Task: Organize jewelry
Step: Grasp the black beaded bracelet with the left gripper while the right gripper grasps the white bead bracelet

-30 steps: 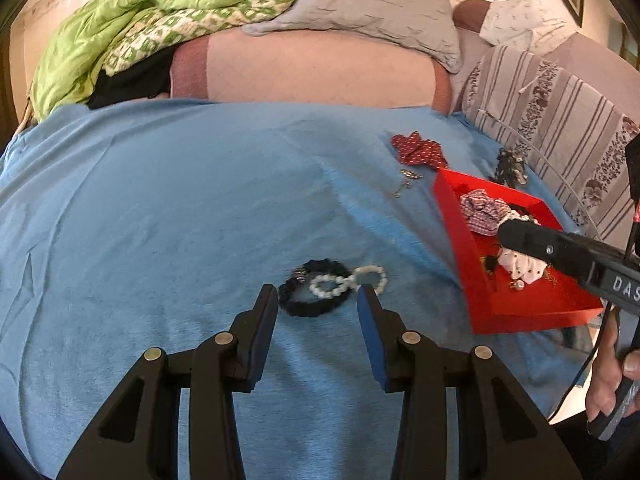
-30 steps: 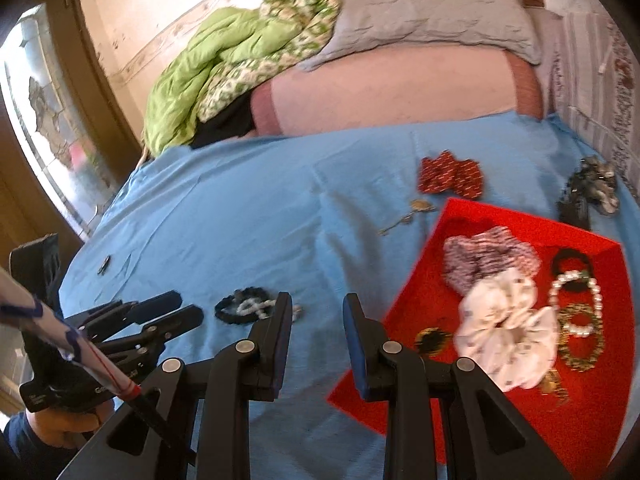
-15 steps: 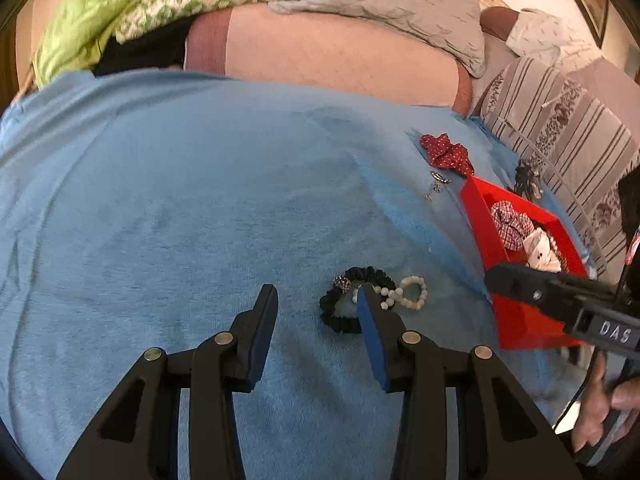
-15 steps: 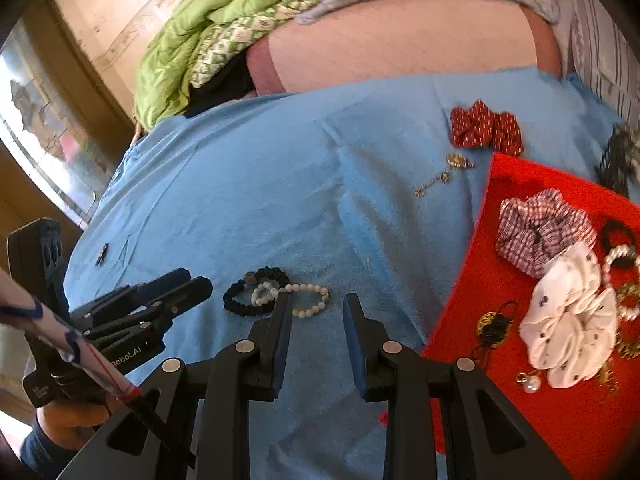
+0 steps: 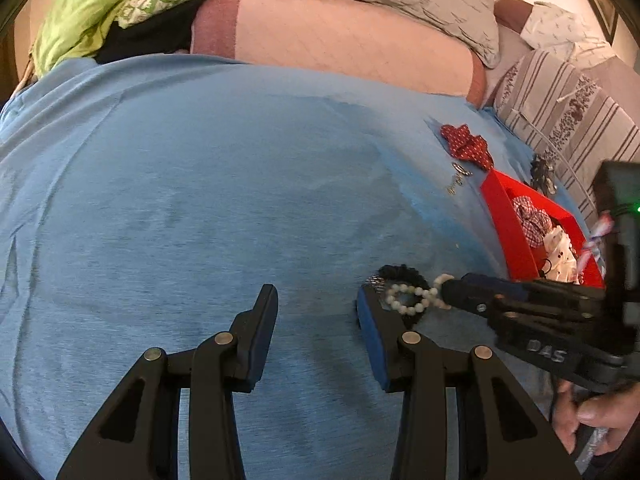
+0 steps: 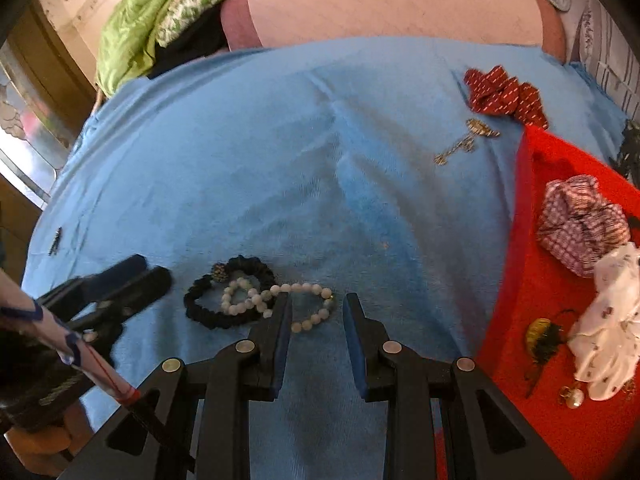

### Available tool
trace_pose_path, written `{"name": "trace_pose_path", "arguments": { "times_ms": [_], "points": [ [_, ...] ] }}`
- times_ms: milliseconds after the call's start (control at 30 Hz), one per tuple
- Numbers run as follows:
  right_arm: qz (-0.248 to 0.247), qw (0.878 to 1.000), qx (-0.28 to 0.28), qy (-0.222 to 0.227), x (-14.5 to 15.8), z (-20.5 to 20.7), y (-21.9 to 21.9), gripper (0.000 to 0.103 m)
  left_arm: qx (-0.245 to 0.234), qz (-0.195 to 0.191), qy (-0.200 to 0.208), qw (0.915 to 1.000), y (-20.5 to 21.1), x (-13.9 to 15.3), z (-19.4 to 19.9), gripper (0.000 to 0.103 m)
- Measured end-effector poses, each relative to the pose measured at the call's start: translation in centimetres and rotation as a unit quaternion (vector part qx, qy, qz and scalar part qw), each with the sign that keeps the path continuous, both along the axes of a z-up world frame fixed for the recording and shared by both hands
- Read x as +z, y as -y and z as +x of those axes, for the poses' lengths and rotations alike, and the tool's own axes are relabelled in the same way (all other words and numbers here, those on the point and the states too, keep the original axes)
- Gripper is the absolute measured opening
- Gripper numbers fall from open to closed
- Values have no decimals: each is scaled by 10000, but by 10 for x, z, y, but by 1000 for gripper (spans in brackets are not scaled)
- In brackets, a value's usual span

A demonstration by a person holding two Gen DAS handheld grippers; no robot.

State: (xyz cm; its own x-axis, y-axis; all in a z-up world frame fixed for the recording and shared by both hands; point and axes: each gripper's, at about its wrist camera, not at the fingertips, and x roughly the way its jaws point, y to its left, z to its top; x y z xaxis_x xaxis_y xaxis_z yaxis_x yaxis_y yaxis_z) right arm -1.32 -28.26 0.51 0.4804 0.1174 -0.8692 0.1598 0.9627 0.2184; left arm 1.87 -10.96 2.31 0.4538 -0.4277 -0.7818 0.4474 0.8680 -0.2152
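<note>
Right gripper (image 6: 316,304): jaws apart – poised over white bead bracelet (image 6: 276,300)
Left gripper (image 5: 316,300): spread, empty – beside black bracelet (image 6: 224,300)

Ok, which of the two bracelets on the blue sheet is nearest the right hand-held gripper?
The white bead bracelet: one loop of it lies just ahead of the right hand-held gripper. The black braided bracelet lies further left, tangled with its other end.

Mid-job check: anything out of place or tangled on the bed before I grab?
Yes. The white bead bracelet lies looped over the black bracelet, so lifting one may drag the other. A red scrunchie and a gold chain lie on the blue sheet, outside the red tray.
</note>
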Motion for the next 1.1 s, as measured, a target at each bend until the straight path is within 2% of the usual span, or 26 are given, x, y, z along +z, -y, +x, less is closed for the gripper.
{"name": "trace_pose_path", "arguments": {
  "times_ms": [100, 167, 200, 433, 533, 667, 767, 967, 1033, 1067, 1100],
  "points": [
    [-372, 9993, 104, 2, -3, 6, -9, 28, 39, -20, -34, 10000, -7, -1, 2, 40],
    [-560, 9983, 134, 39, -2, 7, -13, 8, 29, -38, -26, 10000, -8, 0, 2, 40],
    [-604, 9981, 129, 86, 0, 6, -11, 6, 6, -49, -26, 10000, -7, 1, 2, 40],
    [-241, 9945, -392, 945, 39, -18, 23, 6, -300, 61, -45, 9995, 16, -3, -3, 40],
    [5, 9898, -482, 1343, 55, -32, 35, 6, -462, 174, -66, 9988, 29, -9, -6, 40],
    [182, 9841, -456, 1708, 70, -42, 38, 6, -631, 134, -19, 9979, 43, -9, -11, 40],
    [314, 9800, -441, 1913, 79, -46, 39, 6, -741, 129, -6, 9972, 53, -9, -14, 40],
    [309, 9796, -444, 1937, 82, -47, 42, 6, -856, 250, 23, 9960, 71, -15, -17, 40],
    [320, 9797, -452, 1927, 81, -48, 43, 6, -792, 369, 120, 9961, 74, -17, -17, 28],
    [327, 9797, -459, 1925, 81, -49, 44, 6, -777, 475, 171, 9957, 75, -18, -17, 17],
    [326, 9795, -470, 1932, 81, -49, 44, 6, -764, 587, 253, 9950, 76, -18, -17, 13]
  ]
}}
